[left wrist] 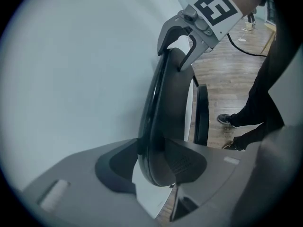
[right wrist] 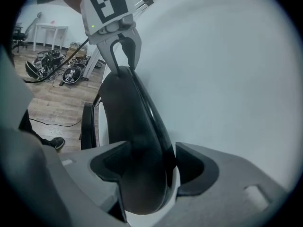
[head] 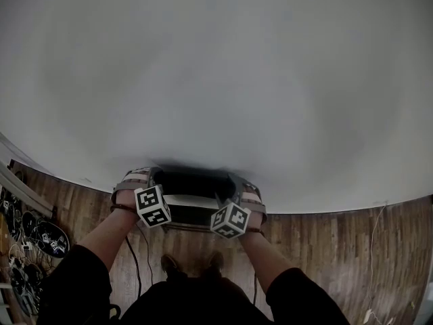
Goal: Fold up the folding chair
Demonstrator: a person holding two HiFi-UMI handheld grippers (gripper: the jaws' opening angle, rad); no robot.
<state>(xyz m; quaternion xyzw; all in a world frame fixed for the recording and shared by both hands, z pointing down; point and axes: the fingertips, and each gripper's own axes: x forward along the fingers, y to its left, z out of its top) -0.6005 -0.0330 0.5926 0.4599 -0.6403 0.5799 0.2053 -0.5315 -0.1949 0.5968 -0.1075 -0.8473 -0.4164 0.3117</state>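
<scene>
The folding chair [left wrist: 168,108] stands upright, with the white wall [head: 216,80] just beyond both tools and its top edge between their jaws. It seems nearly closed. The left tool [left wrist: 151,167], clamped on that edge, should steady it. The right tool [right wrist: 151,164] has its jaws apart around the edge and could regrip. The chair is black with a curved, glossy-rimmed back. Its seat panel hangs almost parallel on the tools' near side.

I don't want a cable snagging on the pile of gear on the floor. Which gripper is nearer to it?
Left. The left gripper straddles the end of the folding chair toward the gear; the right gripper straddles its other end, farther off.
</scene>
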